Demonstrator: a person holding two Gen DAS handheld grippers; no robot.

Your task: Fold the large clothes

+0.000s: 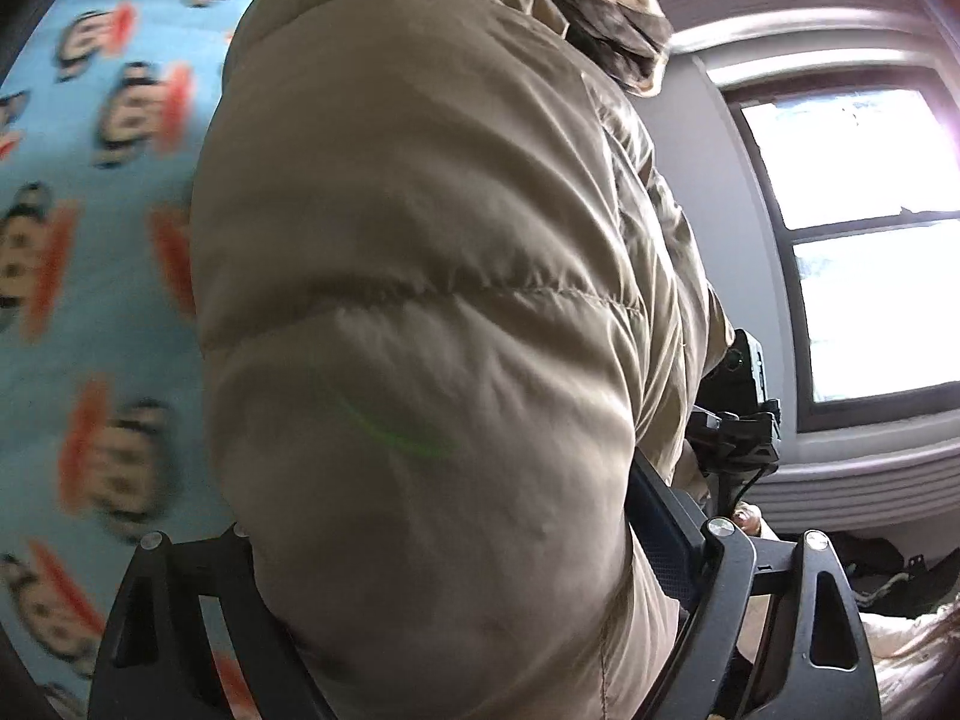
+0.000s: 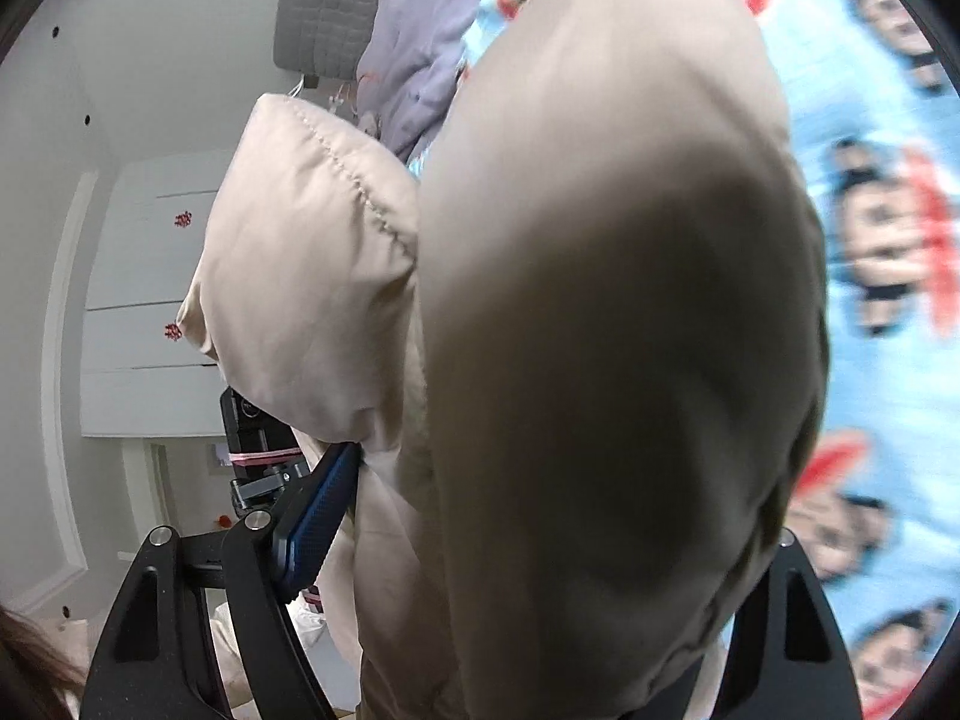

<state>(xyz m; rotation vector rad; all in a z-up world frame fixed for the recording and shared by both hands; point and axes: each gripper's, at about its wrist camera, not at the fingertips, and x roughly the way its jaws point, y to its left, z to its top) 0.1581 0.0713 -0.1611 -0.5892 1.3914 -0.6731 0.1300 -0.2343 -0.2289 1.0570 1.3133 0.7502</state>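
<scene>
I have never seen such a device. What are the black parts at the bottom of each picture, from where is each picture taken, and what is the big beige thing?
A person holds a two-finger gripper in each hand; each carries a wide-angle camera looking along its fingers. The black parts are those fingers. One picture is from the left gripper, the other from the right gripper. Both are closed on a beige puffer jacket, lifted above a blue cartoon-print bedsheet. A window shows in the left view, a white cabinet and a lilac garment in the right view.

A puffy beige quilted jacket (image 1: 420, 300) (satiny, with stitched seams) hangs bunched and lifted above the bed, its padded panels bulging close, a fold at left (image 2: 312, 276).
</scene>
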